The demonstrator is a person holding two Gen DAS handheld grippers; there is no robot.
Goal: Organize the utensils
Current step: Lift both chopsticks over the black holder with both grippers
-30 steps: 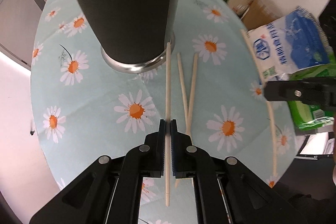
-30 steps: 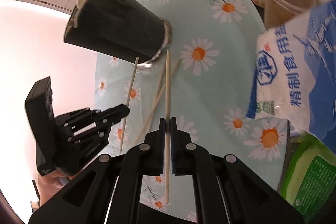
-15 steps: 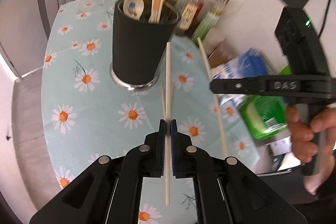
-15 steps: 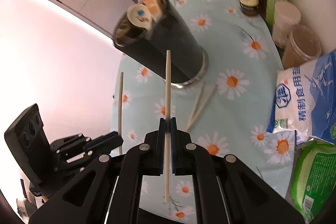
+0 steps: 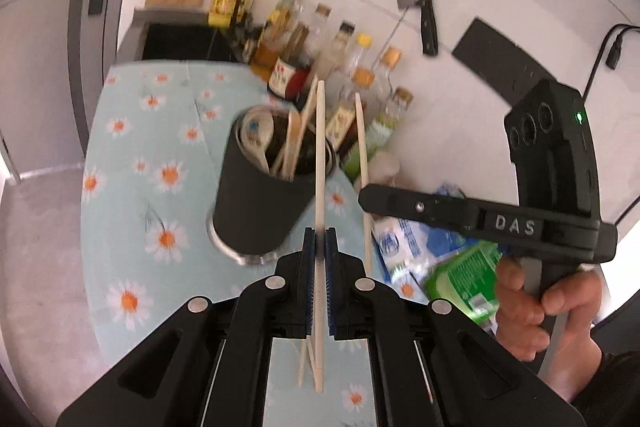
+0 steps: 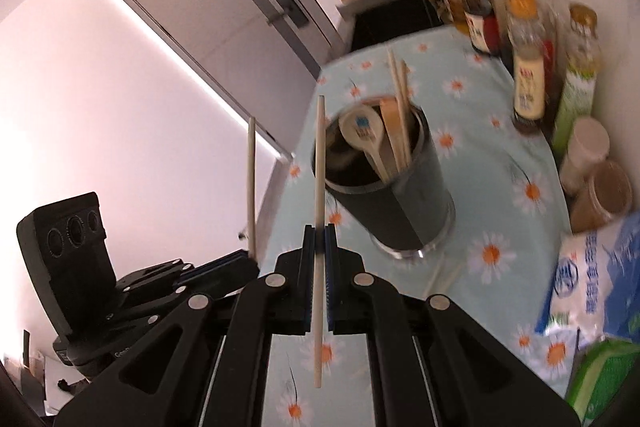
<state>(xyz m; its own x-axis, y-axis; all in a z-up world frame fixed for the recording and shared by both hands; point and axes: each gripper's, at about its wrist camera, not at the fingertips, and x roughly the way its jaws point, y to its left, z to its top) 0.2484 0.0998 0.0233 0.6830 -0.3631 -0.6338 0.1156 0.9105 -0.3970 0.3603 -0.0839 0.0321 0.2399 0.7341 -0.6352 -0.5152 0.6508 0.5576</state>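
Gripping one pale wooden chopstick [image 5: 320,163] upright in my left gripper [image 5: 319,247], jaws closed on it, my right gripper [image 6: 319,247] likewise clamped on a second wooden chopstick [image 6: 319,187], both raised beside the black cylindrical utensil holder [image 6: 400,203] on the daisy-print tablecloth [image 6: 480,147], two loose chopsticks [image 5: 306,363] lying on the cloth below, sauce bottles [image 5: 340,67] behind.

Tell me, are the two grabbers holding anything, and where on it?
Yes. The left gripper pinches one chopstick below its middle, toward the lower end. The right gripper pinches another chopstick about midway.
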